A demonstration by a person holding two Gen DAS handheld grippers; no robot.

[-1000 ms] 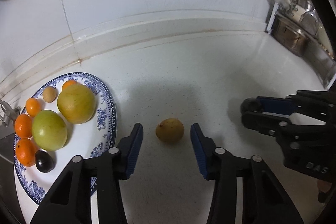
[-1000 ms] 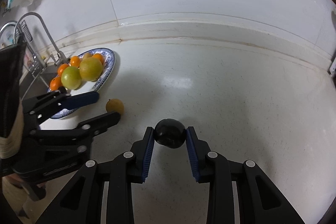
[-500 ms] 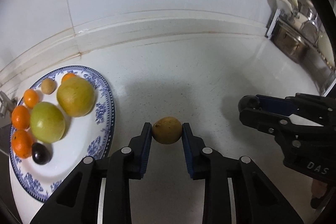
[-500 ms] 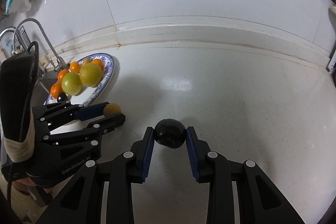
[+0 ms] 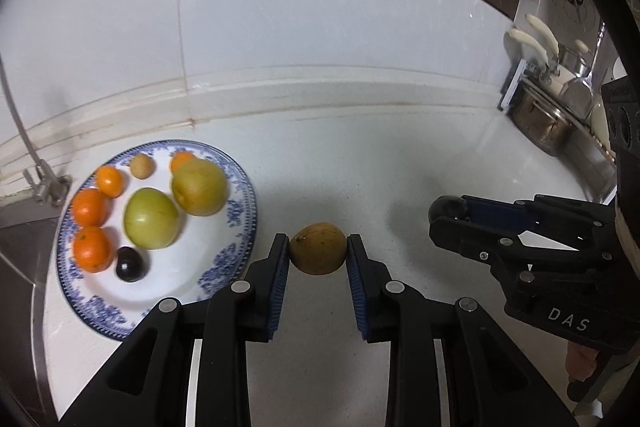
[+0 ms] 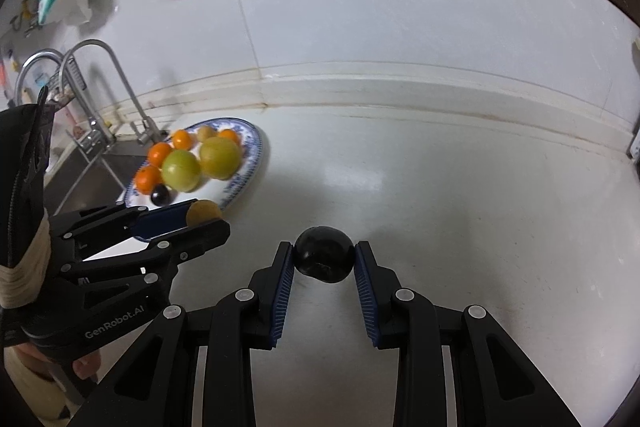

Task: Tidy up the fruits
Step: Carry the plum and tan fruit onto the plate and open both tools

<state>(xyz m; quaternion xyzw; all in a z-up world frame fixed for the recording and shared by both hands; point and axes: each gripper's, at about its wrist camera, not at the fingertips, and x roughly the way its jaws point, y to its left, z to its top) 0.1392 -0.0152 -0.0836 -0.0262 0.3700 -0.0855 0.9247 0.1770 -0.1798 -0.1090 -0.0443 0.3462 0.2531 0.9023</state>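
Taking the plate (image 5: pixel 240 263) as the landmark: it sits at the left end of the counter (image 5: pixel 360 163) beside the sink tap, already holding four oranges, two large green-yellow fruits, a small tan fruit and a dark plum.

Just right of the plate, the left hand-held gripper (image 5: pixel 318 254) has closed since a second ago, when its pads stood apart either side of the brown fruit (image 5: pixel 318 254). It is now clamped on that fruit, which looks lifted off the counter, so this pick seems done and the carry to the plate is likely next.

Farther right of the plate, the right hand-held gripper (image 6: pixel 324 259) stays clamped on a dark round fruit (image 6: pixel 324 259), pinched between its fingertips above the counter.
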